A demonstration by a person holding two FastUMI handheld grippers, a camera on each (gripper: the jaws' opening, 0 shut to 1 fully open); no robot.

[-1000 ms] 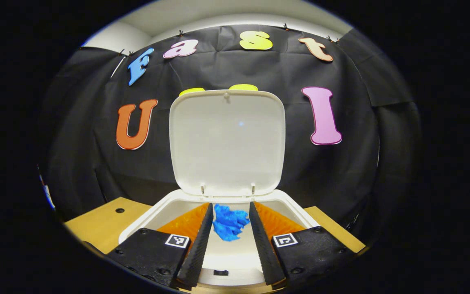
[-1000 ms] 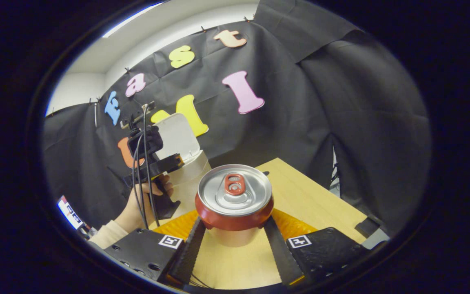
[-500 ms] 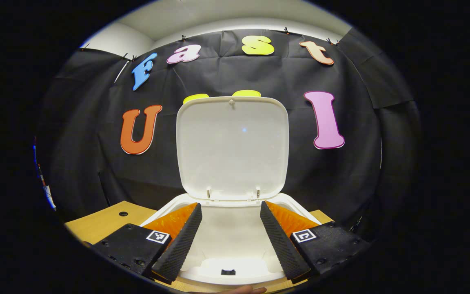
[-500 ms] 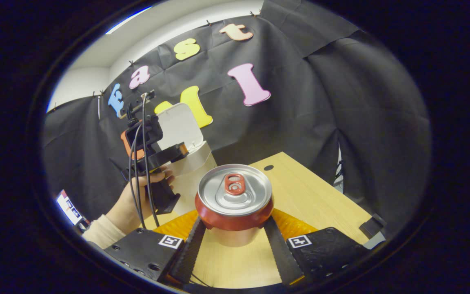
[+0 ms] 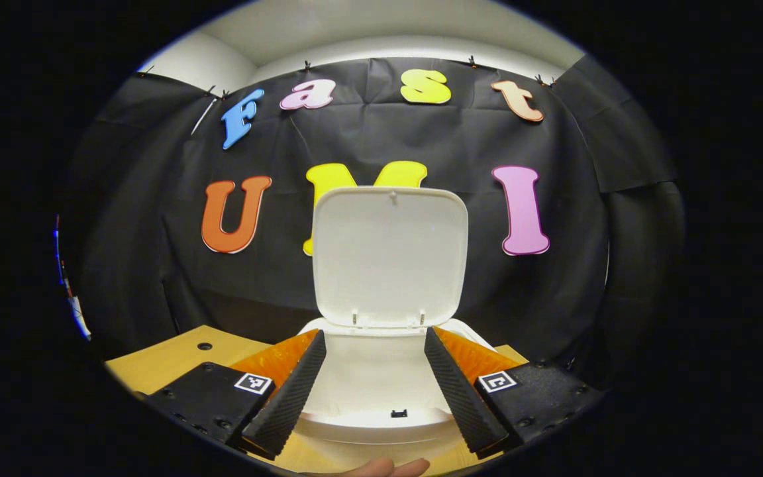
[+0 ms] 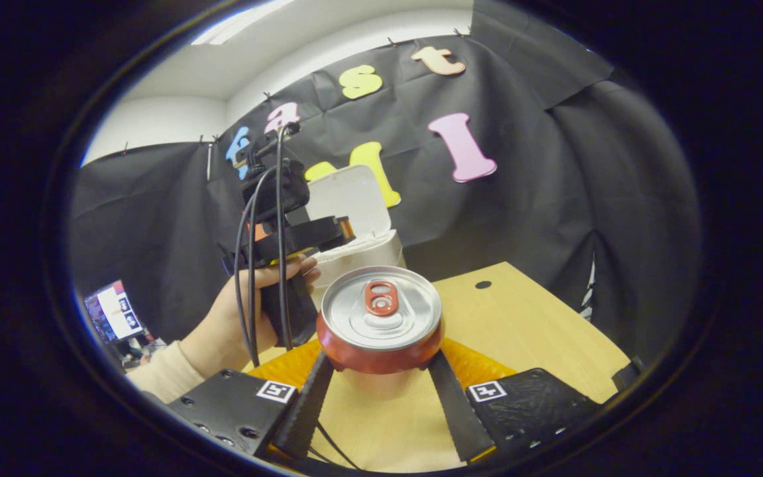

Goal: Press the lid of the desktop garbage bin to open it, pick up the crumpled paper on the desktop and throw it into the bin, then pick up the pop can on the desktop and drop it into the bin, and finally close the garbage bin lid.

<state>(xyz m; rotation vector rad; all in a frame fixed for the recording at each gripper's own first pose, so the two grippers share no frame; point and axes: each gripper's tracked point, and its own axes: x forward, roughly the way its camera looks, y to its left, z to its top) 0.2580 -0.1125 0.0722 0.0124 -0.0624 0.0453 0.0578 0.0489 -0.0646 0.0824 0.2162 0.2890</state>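
Bin: white bin (image 5: pixel 381 371) sits on the wooden table (image 5: pixel 169 358), straight ahead in the left gripper view, and at mid-left in the right gripper view (image 6: pixel 361 248).
Lid: lid (image 5: pixel 389 255) stands upright, hinged at the back, the bin wide open.
Left gripper: left gripper (image 5: pixel 375 381) hangs in front of the bin, fingers spread apart, nothing between them; from the right gripper view it sits in a hand (image 6: pixel 242 318) with cables trailing.
Right gripper: right gripper (image 6: pixel 381 391) is clamped on the can, a finger pressing each side.
Can: red can (image 6: pixel 380 318) upright, silver top and red tab showing, held above the table.
Paper: can't tell where it lies.
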